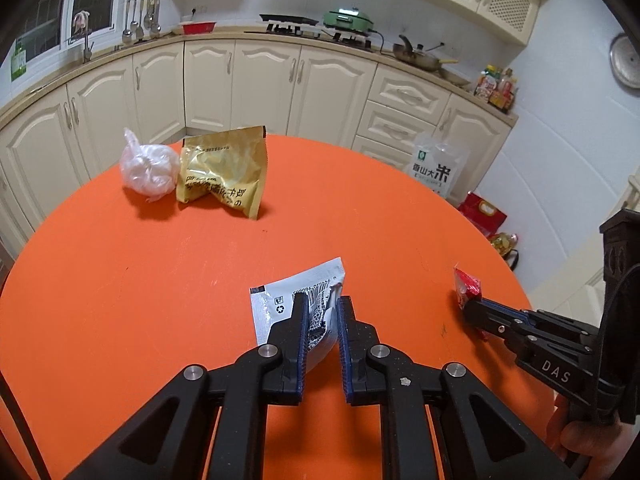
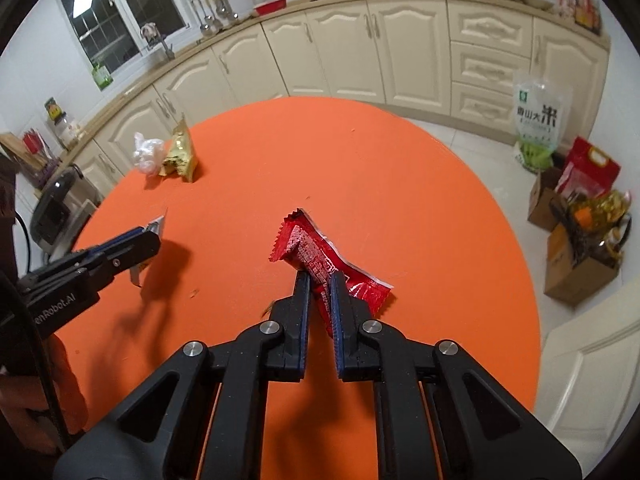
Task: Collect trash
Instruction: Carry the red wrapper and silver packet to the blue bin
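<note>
Left wrist view: the left tool (image 1: 323, 304) is clamped on a white wrapper (image 1: 298, 296) at lower centre, the right tool (image 2: 319, 280) on a red wrapper (image 2: 320, 258), both pinched for carrying off the orange surface (image 1: 160, 280); two bags (image 1: 220, 172) wait upper left.

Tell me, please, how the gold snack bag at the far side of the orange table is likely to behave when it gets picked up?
The gold snack bag looks crinkled and partly collapsed, so it is probably floppy and will likely fold where it is pinched. It seems mostly empty, hence probably light. Its glossy film may be slippery, so a hold on the flat sealed top edge is likely safest. It touches the knotted clear plastic bag, which may shift.
</note>
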